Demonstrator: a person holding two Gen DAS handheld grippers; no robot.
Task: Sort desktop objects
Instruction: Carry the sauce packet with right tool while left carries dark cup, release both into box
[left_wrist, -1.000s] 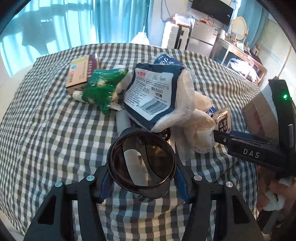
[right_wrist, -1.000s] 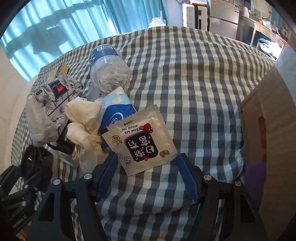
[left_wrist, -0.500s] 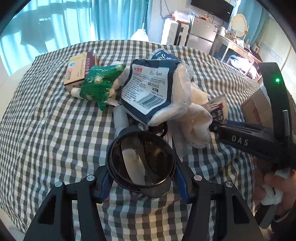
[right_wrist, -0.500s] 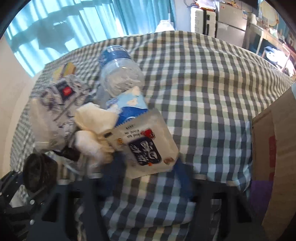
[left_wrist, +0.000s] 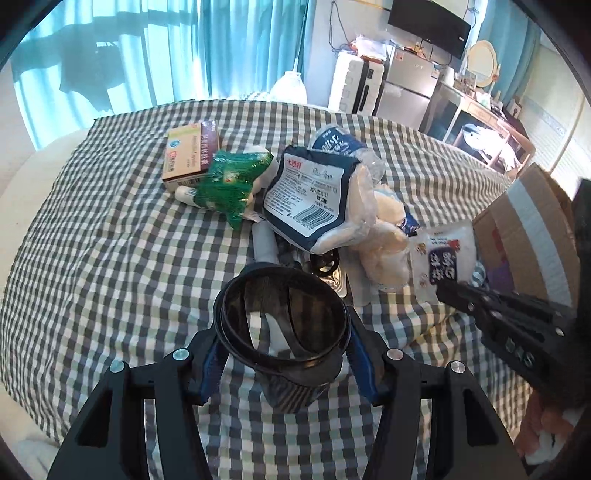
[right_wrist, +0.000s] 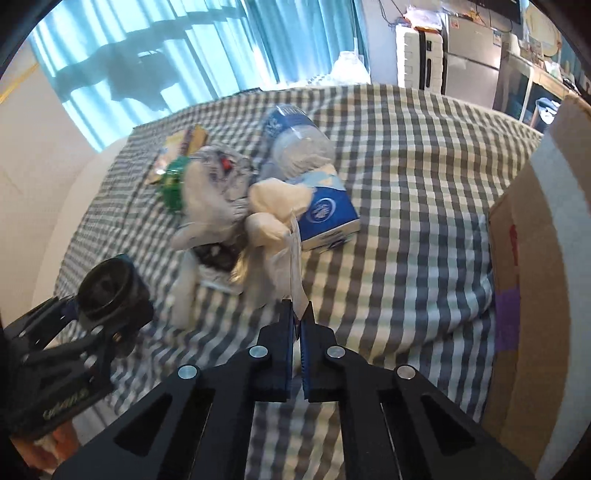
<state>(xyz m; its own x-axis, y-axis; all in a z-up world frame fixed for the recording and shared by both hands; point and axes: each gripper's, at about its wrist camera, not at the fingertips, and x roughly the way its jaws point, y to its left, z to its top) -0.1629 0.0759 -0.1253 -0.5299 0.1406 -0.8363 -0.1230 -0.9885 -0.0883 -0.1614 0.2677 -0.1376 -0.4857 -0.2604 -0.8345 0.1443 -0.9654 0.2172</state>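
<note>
Left wrist view has the left gripper (left_wrist: 282, 345) clamped around a round black lens ring (left_wrist: 280, 317), one blue-padded finger on each side of it, held up off the checkered desk (left_wrist: 110, 266). Behind it sits the pile: a navy-and-white pouch (left_wrist: 308, 199) leaning on a crumpled cream cloth (left_wrist: 384, 236), a green snack bag (left_wrist: 231, 182) next to a tan box (left_wrist: 188, 157), and a clear water bottle (left_wrist: 332, 142) at the back. Off to the right, the right gripper (left_wrist: 448, 290) has a white sachet (left_wrist: 445, 256) with dark lettering pinched by its lower edge, and a cardboard box (left_wrist: 532, 236) stands just behind that.

Right wrist view shows the right gripper's fingers (right_wrist: 286, 332) pressed together after just closing, with the thin sachet seen edge-on between them, poking up from the tips. It's lifted clear of the cloth, just in front of the pile. A blue tissue pack (right_wrist: 327, 214) lies beside the cream cloth, bottle behind it. The cardboard box fills the right edge, and the left gripper with its ring is down at the lower left.
</note>
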